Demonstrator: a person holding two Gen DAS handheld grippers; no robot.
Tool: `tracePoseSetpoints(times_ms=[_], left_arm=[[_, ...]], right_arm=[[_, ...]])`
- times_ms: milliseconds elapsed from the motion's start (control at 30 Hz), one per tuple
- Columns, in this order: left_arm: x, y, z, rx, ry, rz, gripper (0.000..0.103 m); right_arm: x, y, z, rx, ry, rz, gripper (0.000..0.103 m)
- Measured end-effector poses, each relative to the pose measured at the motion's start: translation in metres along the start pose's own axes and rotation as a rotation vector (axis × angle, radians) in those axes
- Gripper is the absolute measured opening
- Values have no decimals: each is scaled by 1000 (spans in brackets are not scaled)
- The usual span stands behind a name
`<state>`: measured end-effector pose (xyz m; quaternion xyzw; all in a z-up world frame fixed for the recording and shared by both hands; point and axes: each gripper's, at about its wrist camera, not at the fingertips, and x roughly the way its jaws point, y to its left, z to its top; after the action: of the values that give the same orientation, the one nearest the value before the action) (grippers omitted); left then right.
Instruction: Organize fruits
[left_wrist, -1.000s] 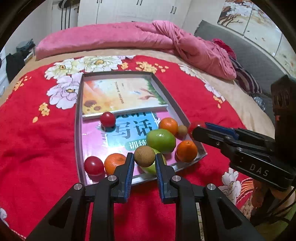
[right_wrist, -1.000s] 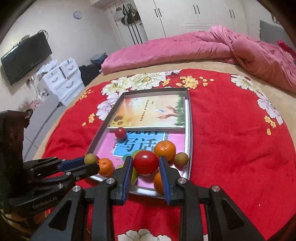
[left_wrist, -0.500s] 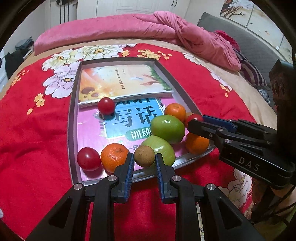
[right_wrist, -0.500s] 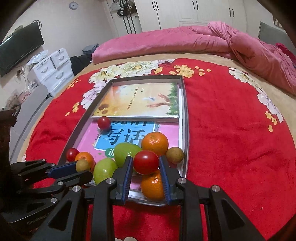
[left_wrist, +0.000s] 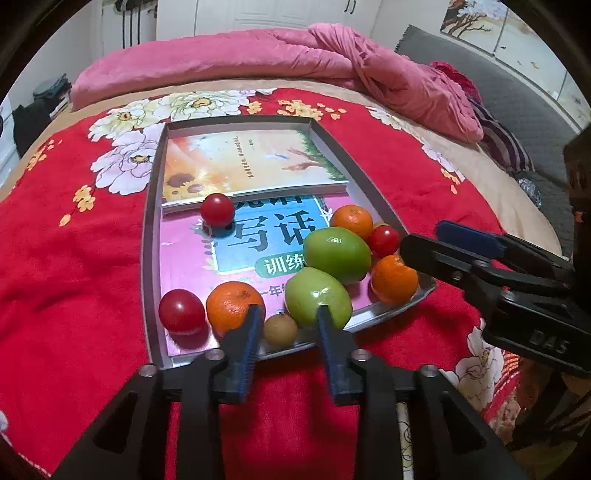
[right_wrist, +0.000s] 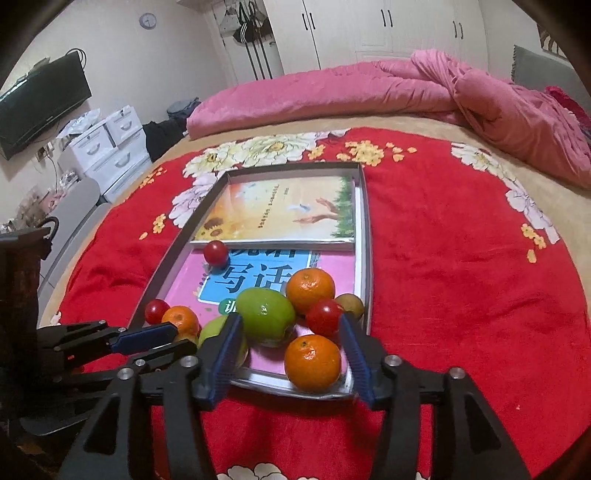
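Tray (left_wrist: 149, 236) lies on the bed (left_wrist: 66, 258), two books (left_wrist: 243, 162) inside, far one overlapping the near one. One tomato (left_wrist: 217, 209) at the far book's edge. Remaining fruit crowd the tray's near end: tomato (left_wrist: 181, 312) left, orange (left_wrist: 234, 306) beside it, apples (left_wrist: 337, 254) right of centre, orange (left_wrist: 394, 278) at right corner.

Both views are lit evenly by soft indoor light from above, and colours are rendered saturated, especially on the red blanket (left_wrist: 74, 258). Small white glare spots are seen on the green fruit (left_wrist: 337, 254) and the tomato (left_wrist: 181, 311). Short, soft shadows are cast beneath the fruit onto the tray (left_wrist: 149, 266). Strong fisheye bending is shown, with straight lines curved and corners vignetted black. Slight softness is noticed toward the edges.
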<state>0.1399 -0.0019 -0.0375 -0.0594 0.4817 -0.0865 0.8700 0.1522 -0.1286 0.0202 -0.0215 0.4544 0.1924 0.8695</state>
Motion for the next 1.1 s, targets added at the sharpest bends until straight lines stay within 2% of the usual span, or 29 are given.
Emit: tracePoseSetpoints(times_ms=[33,100,300,367,433,500,633,700,800,933,1100], left_arm=[[-3,0,0,-3,-4,1,45],[-9,1,-1,-8,-12,-1,47],[-37,5,-5,-38,-55,8,67],[-53,6,-10,-54,-77,19,78],[-63,6,-16,-64,-90,32,79],[-72,7,-26,-85,-86,60,80],[-84,6,-49,-108,-68,80,80],[-87,2,-61,-118,-40,68,80],[-92,-2,-75,-135,-48,61,80],[-92,-3,-80,-147,-45,65,80],[-95,0,-79,-160,-58,77,80]], right_arm=[[-5,0,-1,0,-13,-1,64],[-17,1,-2,0,-44,1,67],[-64,5,-9,-2,-175,-13,87],[-77,7,-10,2,-207,-28,94],[-90,14,-14,-18,-232,-43,98],[-96,20,-19,-54,-220,-49,102],[-105,33,-43,-81,-189,-72,102],[-106,36,-55,-75,-173,-68,102],[-105,43,-70,-92,-159,-82,102],[-103,48,-77,-111,-132,-74,102],[-106,50,-80,-112,-149,-66,102]])
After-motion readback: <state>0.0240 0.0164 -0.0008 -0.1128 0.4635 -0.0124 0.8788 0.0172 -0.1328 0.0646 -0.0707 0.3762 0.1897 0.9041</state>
